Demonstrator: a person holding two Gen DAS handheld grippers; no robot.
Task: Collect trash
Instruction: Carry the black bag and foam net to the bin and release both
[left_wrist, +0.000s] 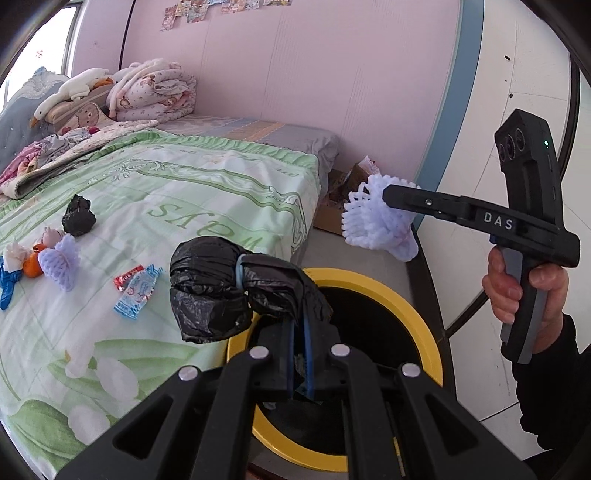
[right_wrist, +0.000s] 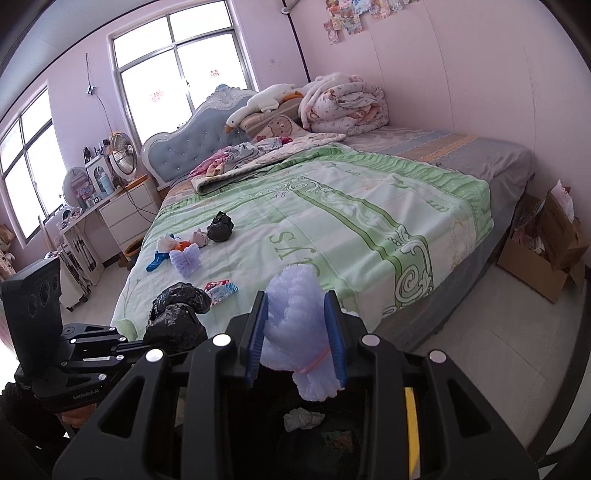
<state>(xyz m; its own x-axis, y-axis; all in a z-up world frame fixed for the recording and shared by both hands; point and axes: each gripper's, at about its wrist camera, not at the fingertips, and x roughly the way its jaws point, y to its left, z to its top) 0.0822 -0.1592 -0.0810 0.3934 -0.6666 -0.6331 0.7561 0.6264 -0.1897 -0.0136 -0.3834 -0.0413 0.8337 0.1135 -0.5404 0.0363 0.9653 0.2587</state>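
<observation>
My left gripper (left_wrist: 300, 328) is shut on a crumpled black plastic bag (left_wrist: 221, 288), held over the yellow-rimmed trash bin (left_wrist: 417, 314) beside the bed. My right gripper (right_wrist: 297, 332) is shut on a pale purple foam fruit net (right_wrist: 295, 314), also above the bin; it shows in the left wrist view (left_wrist: 376, 218). The black bag shows in the right wrist view (right_wrist: 177, 314). On the green bedspread (left_wrist: 192, 206) lie another black bag (left_wrist: 78, 216), another foam net (left_wrist: 61, 260), an orange (left_wrist: 31, 267), candy wrappers (left_wrist: 135, 286) and a blue piece (left_wrist: 7, 282).
A cardboard box (right_wrist: 543, 251) of clutter stands on the floor by the wall past the bed's foot. Folded quilts and a plush goose (right_wrist: 258, 101) lie at the bed's head. A crumpled tissue (right_wrist: 303, 419) lies inside the bin.
</observation>
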